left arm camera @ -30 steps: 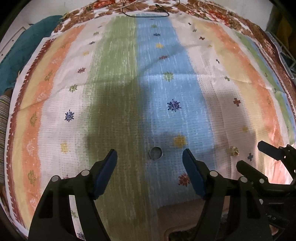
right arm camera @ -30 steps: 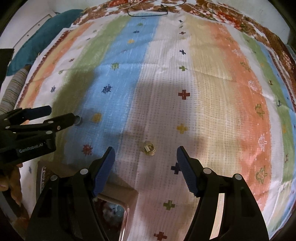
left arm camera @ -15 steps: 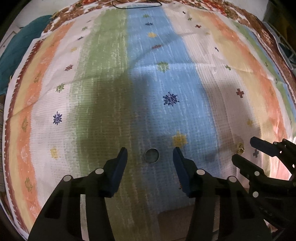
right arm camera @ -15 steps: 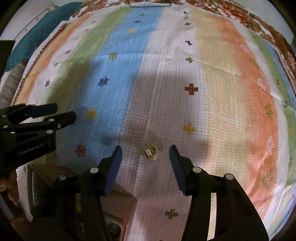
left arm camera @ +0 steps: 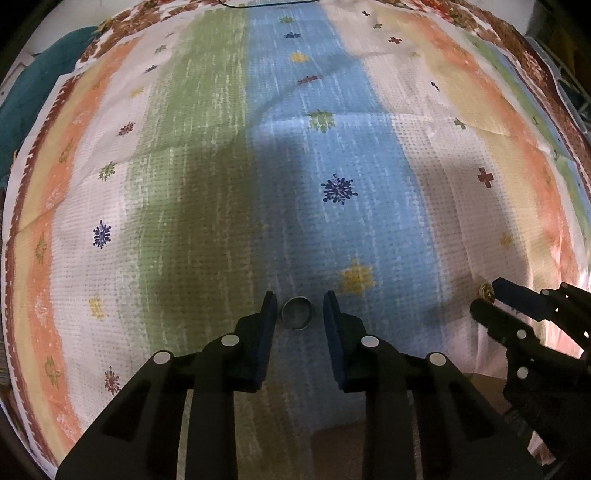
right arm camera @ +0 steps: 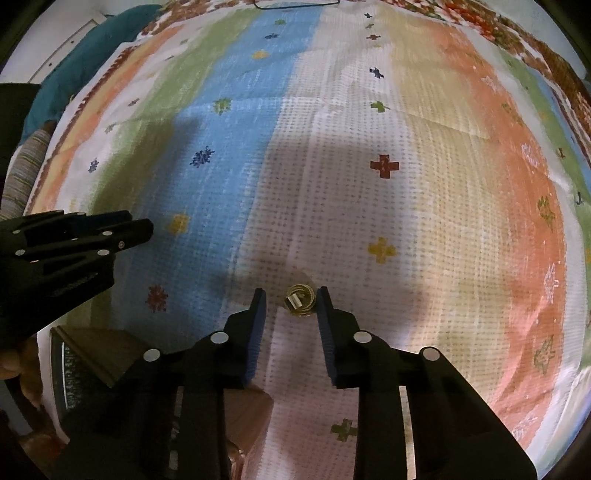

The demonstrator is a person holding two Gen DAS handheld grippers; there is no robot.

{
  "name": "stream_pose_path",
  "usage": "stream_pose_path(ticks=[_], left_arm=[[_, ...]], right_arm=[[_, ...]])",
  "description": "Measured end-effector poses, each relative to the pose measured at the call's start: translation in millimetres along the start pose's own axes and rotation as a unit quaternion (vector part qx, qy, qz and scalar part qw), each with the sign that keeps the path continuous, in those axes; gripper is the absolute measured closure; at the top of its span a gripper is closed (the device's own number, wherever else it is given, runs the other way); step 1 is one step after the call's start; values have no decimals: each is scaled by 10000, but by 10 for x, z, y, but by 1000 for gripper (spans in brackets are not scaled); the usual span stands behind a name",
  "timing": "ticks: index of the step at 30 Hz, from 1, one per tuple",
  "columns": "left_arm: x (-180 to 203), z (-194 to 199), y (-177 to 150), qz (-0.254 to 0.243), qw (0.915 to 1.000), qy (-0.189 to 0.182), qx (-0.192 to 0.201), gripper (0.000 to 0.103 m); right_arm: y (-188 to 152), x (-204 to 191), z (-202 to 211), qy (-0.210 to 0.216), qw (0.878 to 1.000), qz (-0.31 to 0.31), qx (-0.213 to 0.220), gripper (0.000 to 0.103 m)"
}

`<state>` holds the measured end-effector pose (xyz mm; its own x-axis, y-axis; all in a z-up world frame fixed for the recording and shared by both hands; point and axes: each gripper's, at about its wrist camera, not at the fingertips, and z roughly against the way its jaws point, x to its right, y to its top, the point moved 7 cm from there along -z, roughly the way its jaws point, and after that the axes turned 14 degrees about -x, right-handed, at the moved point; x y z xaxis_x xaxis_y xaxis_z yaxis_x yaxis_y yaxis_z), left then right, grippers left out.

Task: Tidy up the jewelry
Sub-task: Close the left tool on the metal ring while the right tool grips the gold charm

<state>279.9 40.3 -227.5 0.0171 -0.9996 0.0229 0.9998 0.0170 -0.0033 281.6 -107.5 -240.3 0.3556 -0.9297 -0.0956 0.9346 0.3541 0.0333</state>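
A: Right wrist view, bottom left: a wooden box sits on the striped cloth, partly behind the gripper body. Dark tray part at its L edge; contents too dim to tell.

B: Left wrist view only gets a brown corner of that box at bottom centre, btwn the finger bases. Nothing readable inside.

A: Jewelry: right gripper has its jaws narrowed to a small gap w/ a gold ring lying on the cloth btwn the tips, lower centre of frame. The R pad looks to be at the ring's edge, the L pad has cloth showing beside it. Not clamped, ring on the cloth.

B: Same on my side. Left gripper jaws part-closed around a dark silver ring, lower centre, on the blue stripe. Slim gaps both sides, no grip yet.

A: My view doesn't show the silver ring; the left gripper's side-on at mid left & hides it.

B: Mine shows the gold ring at far right, just at the right gripper's tips. Also a thin dark loop at top edge, too small to ID.
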Motion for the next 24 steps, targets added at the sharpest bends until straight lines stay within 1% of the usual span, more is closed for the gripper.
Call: stream_pose_path(ticks=[2, 3, 5, 13, 24], left_arm=[[-9, -6, 1, 15, 10000, 0, 1, 82], [-21, -8, -5, 17, 10000, 6, 0, 84], [-18, -6, -4, 14, 10000, -3, 6, 84], [-40, 82, 13, 50, 9999, -59, 115, 84], [39, 261, -12, -3, 9994, -128, 320, 84]], right_arm=[[-9, 16, 6, -6, 10000, -4, 15, 79], [-9, 14, 6, -10, 10000, -2, 20, 82], [-15, 6, 4, -17, 10000, 15, 13, 84], [-12, 3, 39, 6, 10000, 63, 52, 85], [-58, -14, 222, -12, 9996, 105, 244, 85]])
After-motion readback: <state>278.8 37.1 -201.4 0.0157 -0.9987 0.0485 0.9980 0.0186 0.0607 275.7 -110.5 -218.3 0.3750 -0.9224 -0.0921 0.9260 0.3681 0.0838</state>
